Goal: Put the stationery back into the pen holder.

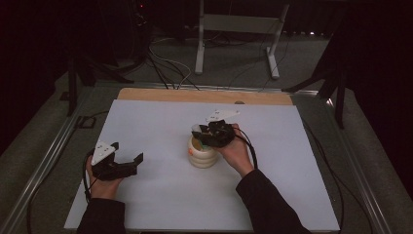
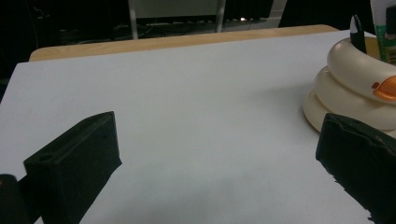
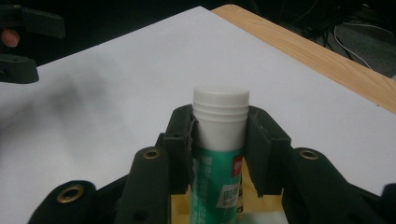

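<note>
A cream ribbed holder (image 1: 202, 156) with an orange duck-bill mark (image 2: 384, 89) stands mid-table on the white sheet (image 1: 160, 195). My right gripper (image 1: 208, 134) hovers over its mouth, pointing down, shut on a green-and-white tube (image 3: 219, 177) with a white ribbed cap (image 3: 220, 100); the jaws clamp just under the cap. The tube's lower end reaches into the holder's yellowish inside (image 3: 264, 201). My left gripper (image 1: 128, 152) rests on the sheet to the holder's left, open, with bare sheet between its jaws (image 2: 219, 126). From the left gripper view the holder (image 2: 348, 79) and tube (image 2: 382, 28) sit at far right.
The light wooden tabletop (image 1: 204, 96) shows as a strip beyond the sheet. Metal rails (image 1: 46, 161) run along both sides. Cables (image 1: 168, 68) and a white stand's legs (image 1: 272, 48) lie on the floor behind. The left gripper (image 3: 21, 44) appears top left in the right gripper view.
</note>
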`<state>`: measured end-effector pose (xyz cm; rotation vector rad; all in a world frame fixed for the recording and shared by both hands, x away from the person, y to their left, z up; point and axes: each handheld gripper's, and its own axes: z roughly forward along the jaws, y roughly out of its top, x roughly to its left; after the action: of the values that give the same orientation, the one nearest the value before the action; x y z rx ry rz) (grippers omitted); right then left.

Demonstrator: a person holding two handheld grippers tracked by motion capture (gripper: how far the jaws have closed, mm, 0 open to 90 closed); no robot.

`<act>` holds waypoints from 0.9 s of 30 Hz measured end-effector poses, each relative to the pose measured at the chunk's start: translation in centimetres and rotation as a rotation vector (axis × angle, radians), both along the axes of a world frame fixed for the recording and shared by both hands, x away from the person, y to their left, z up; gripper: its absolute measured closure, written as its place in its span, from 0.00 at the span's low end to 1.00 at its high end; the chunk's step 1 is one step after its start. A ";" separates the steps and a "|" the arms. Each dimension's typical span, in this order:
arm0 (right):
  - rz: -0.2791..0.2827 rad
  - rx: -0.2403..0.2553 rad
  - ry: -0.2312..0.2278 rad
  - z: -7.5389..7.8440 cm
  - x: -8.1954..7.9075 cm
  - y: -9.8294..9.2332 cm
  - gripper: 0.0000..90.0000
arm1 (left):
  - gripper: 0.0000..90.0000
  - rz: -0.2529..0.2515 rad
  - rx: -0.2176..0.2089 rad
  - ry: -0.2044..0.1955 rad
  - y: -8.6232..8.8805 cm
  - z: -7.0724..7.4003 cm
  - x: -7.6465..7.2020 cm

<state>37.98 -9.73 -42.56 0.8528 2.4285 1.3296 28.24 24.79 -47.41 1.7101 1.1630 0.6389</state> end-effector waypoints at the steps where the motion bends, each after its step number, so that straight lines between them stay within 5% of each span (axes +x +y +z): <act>1: 0.000 0.000 0.000 0.0 0.0 0.0 0.72 | 0.00 0.000 0.001 0.000 0.0 0.0 0.0; 27: 0.016 -0.038 -0.002 -0.8 -0.3 -0.2 0.71 | 0.00 0.000 0.006 0.006 0.0 -0.1 0.1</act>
<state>37.69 -9.91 -43.40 0.8246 2.4557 1.2848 28.29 24.78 -47.49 1.7180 1.1666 0.6377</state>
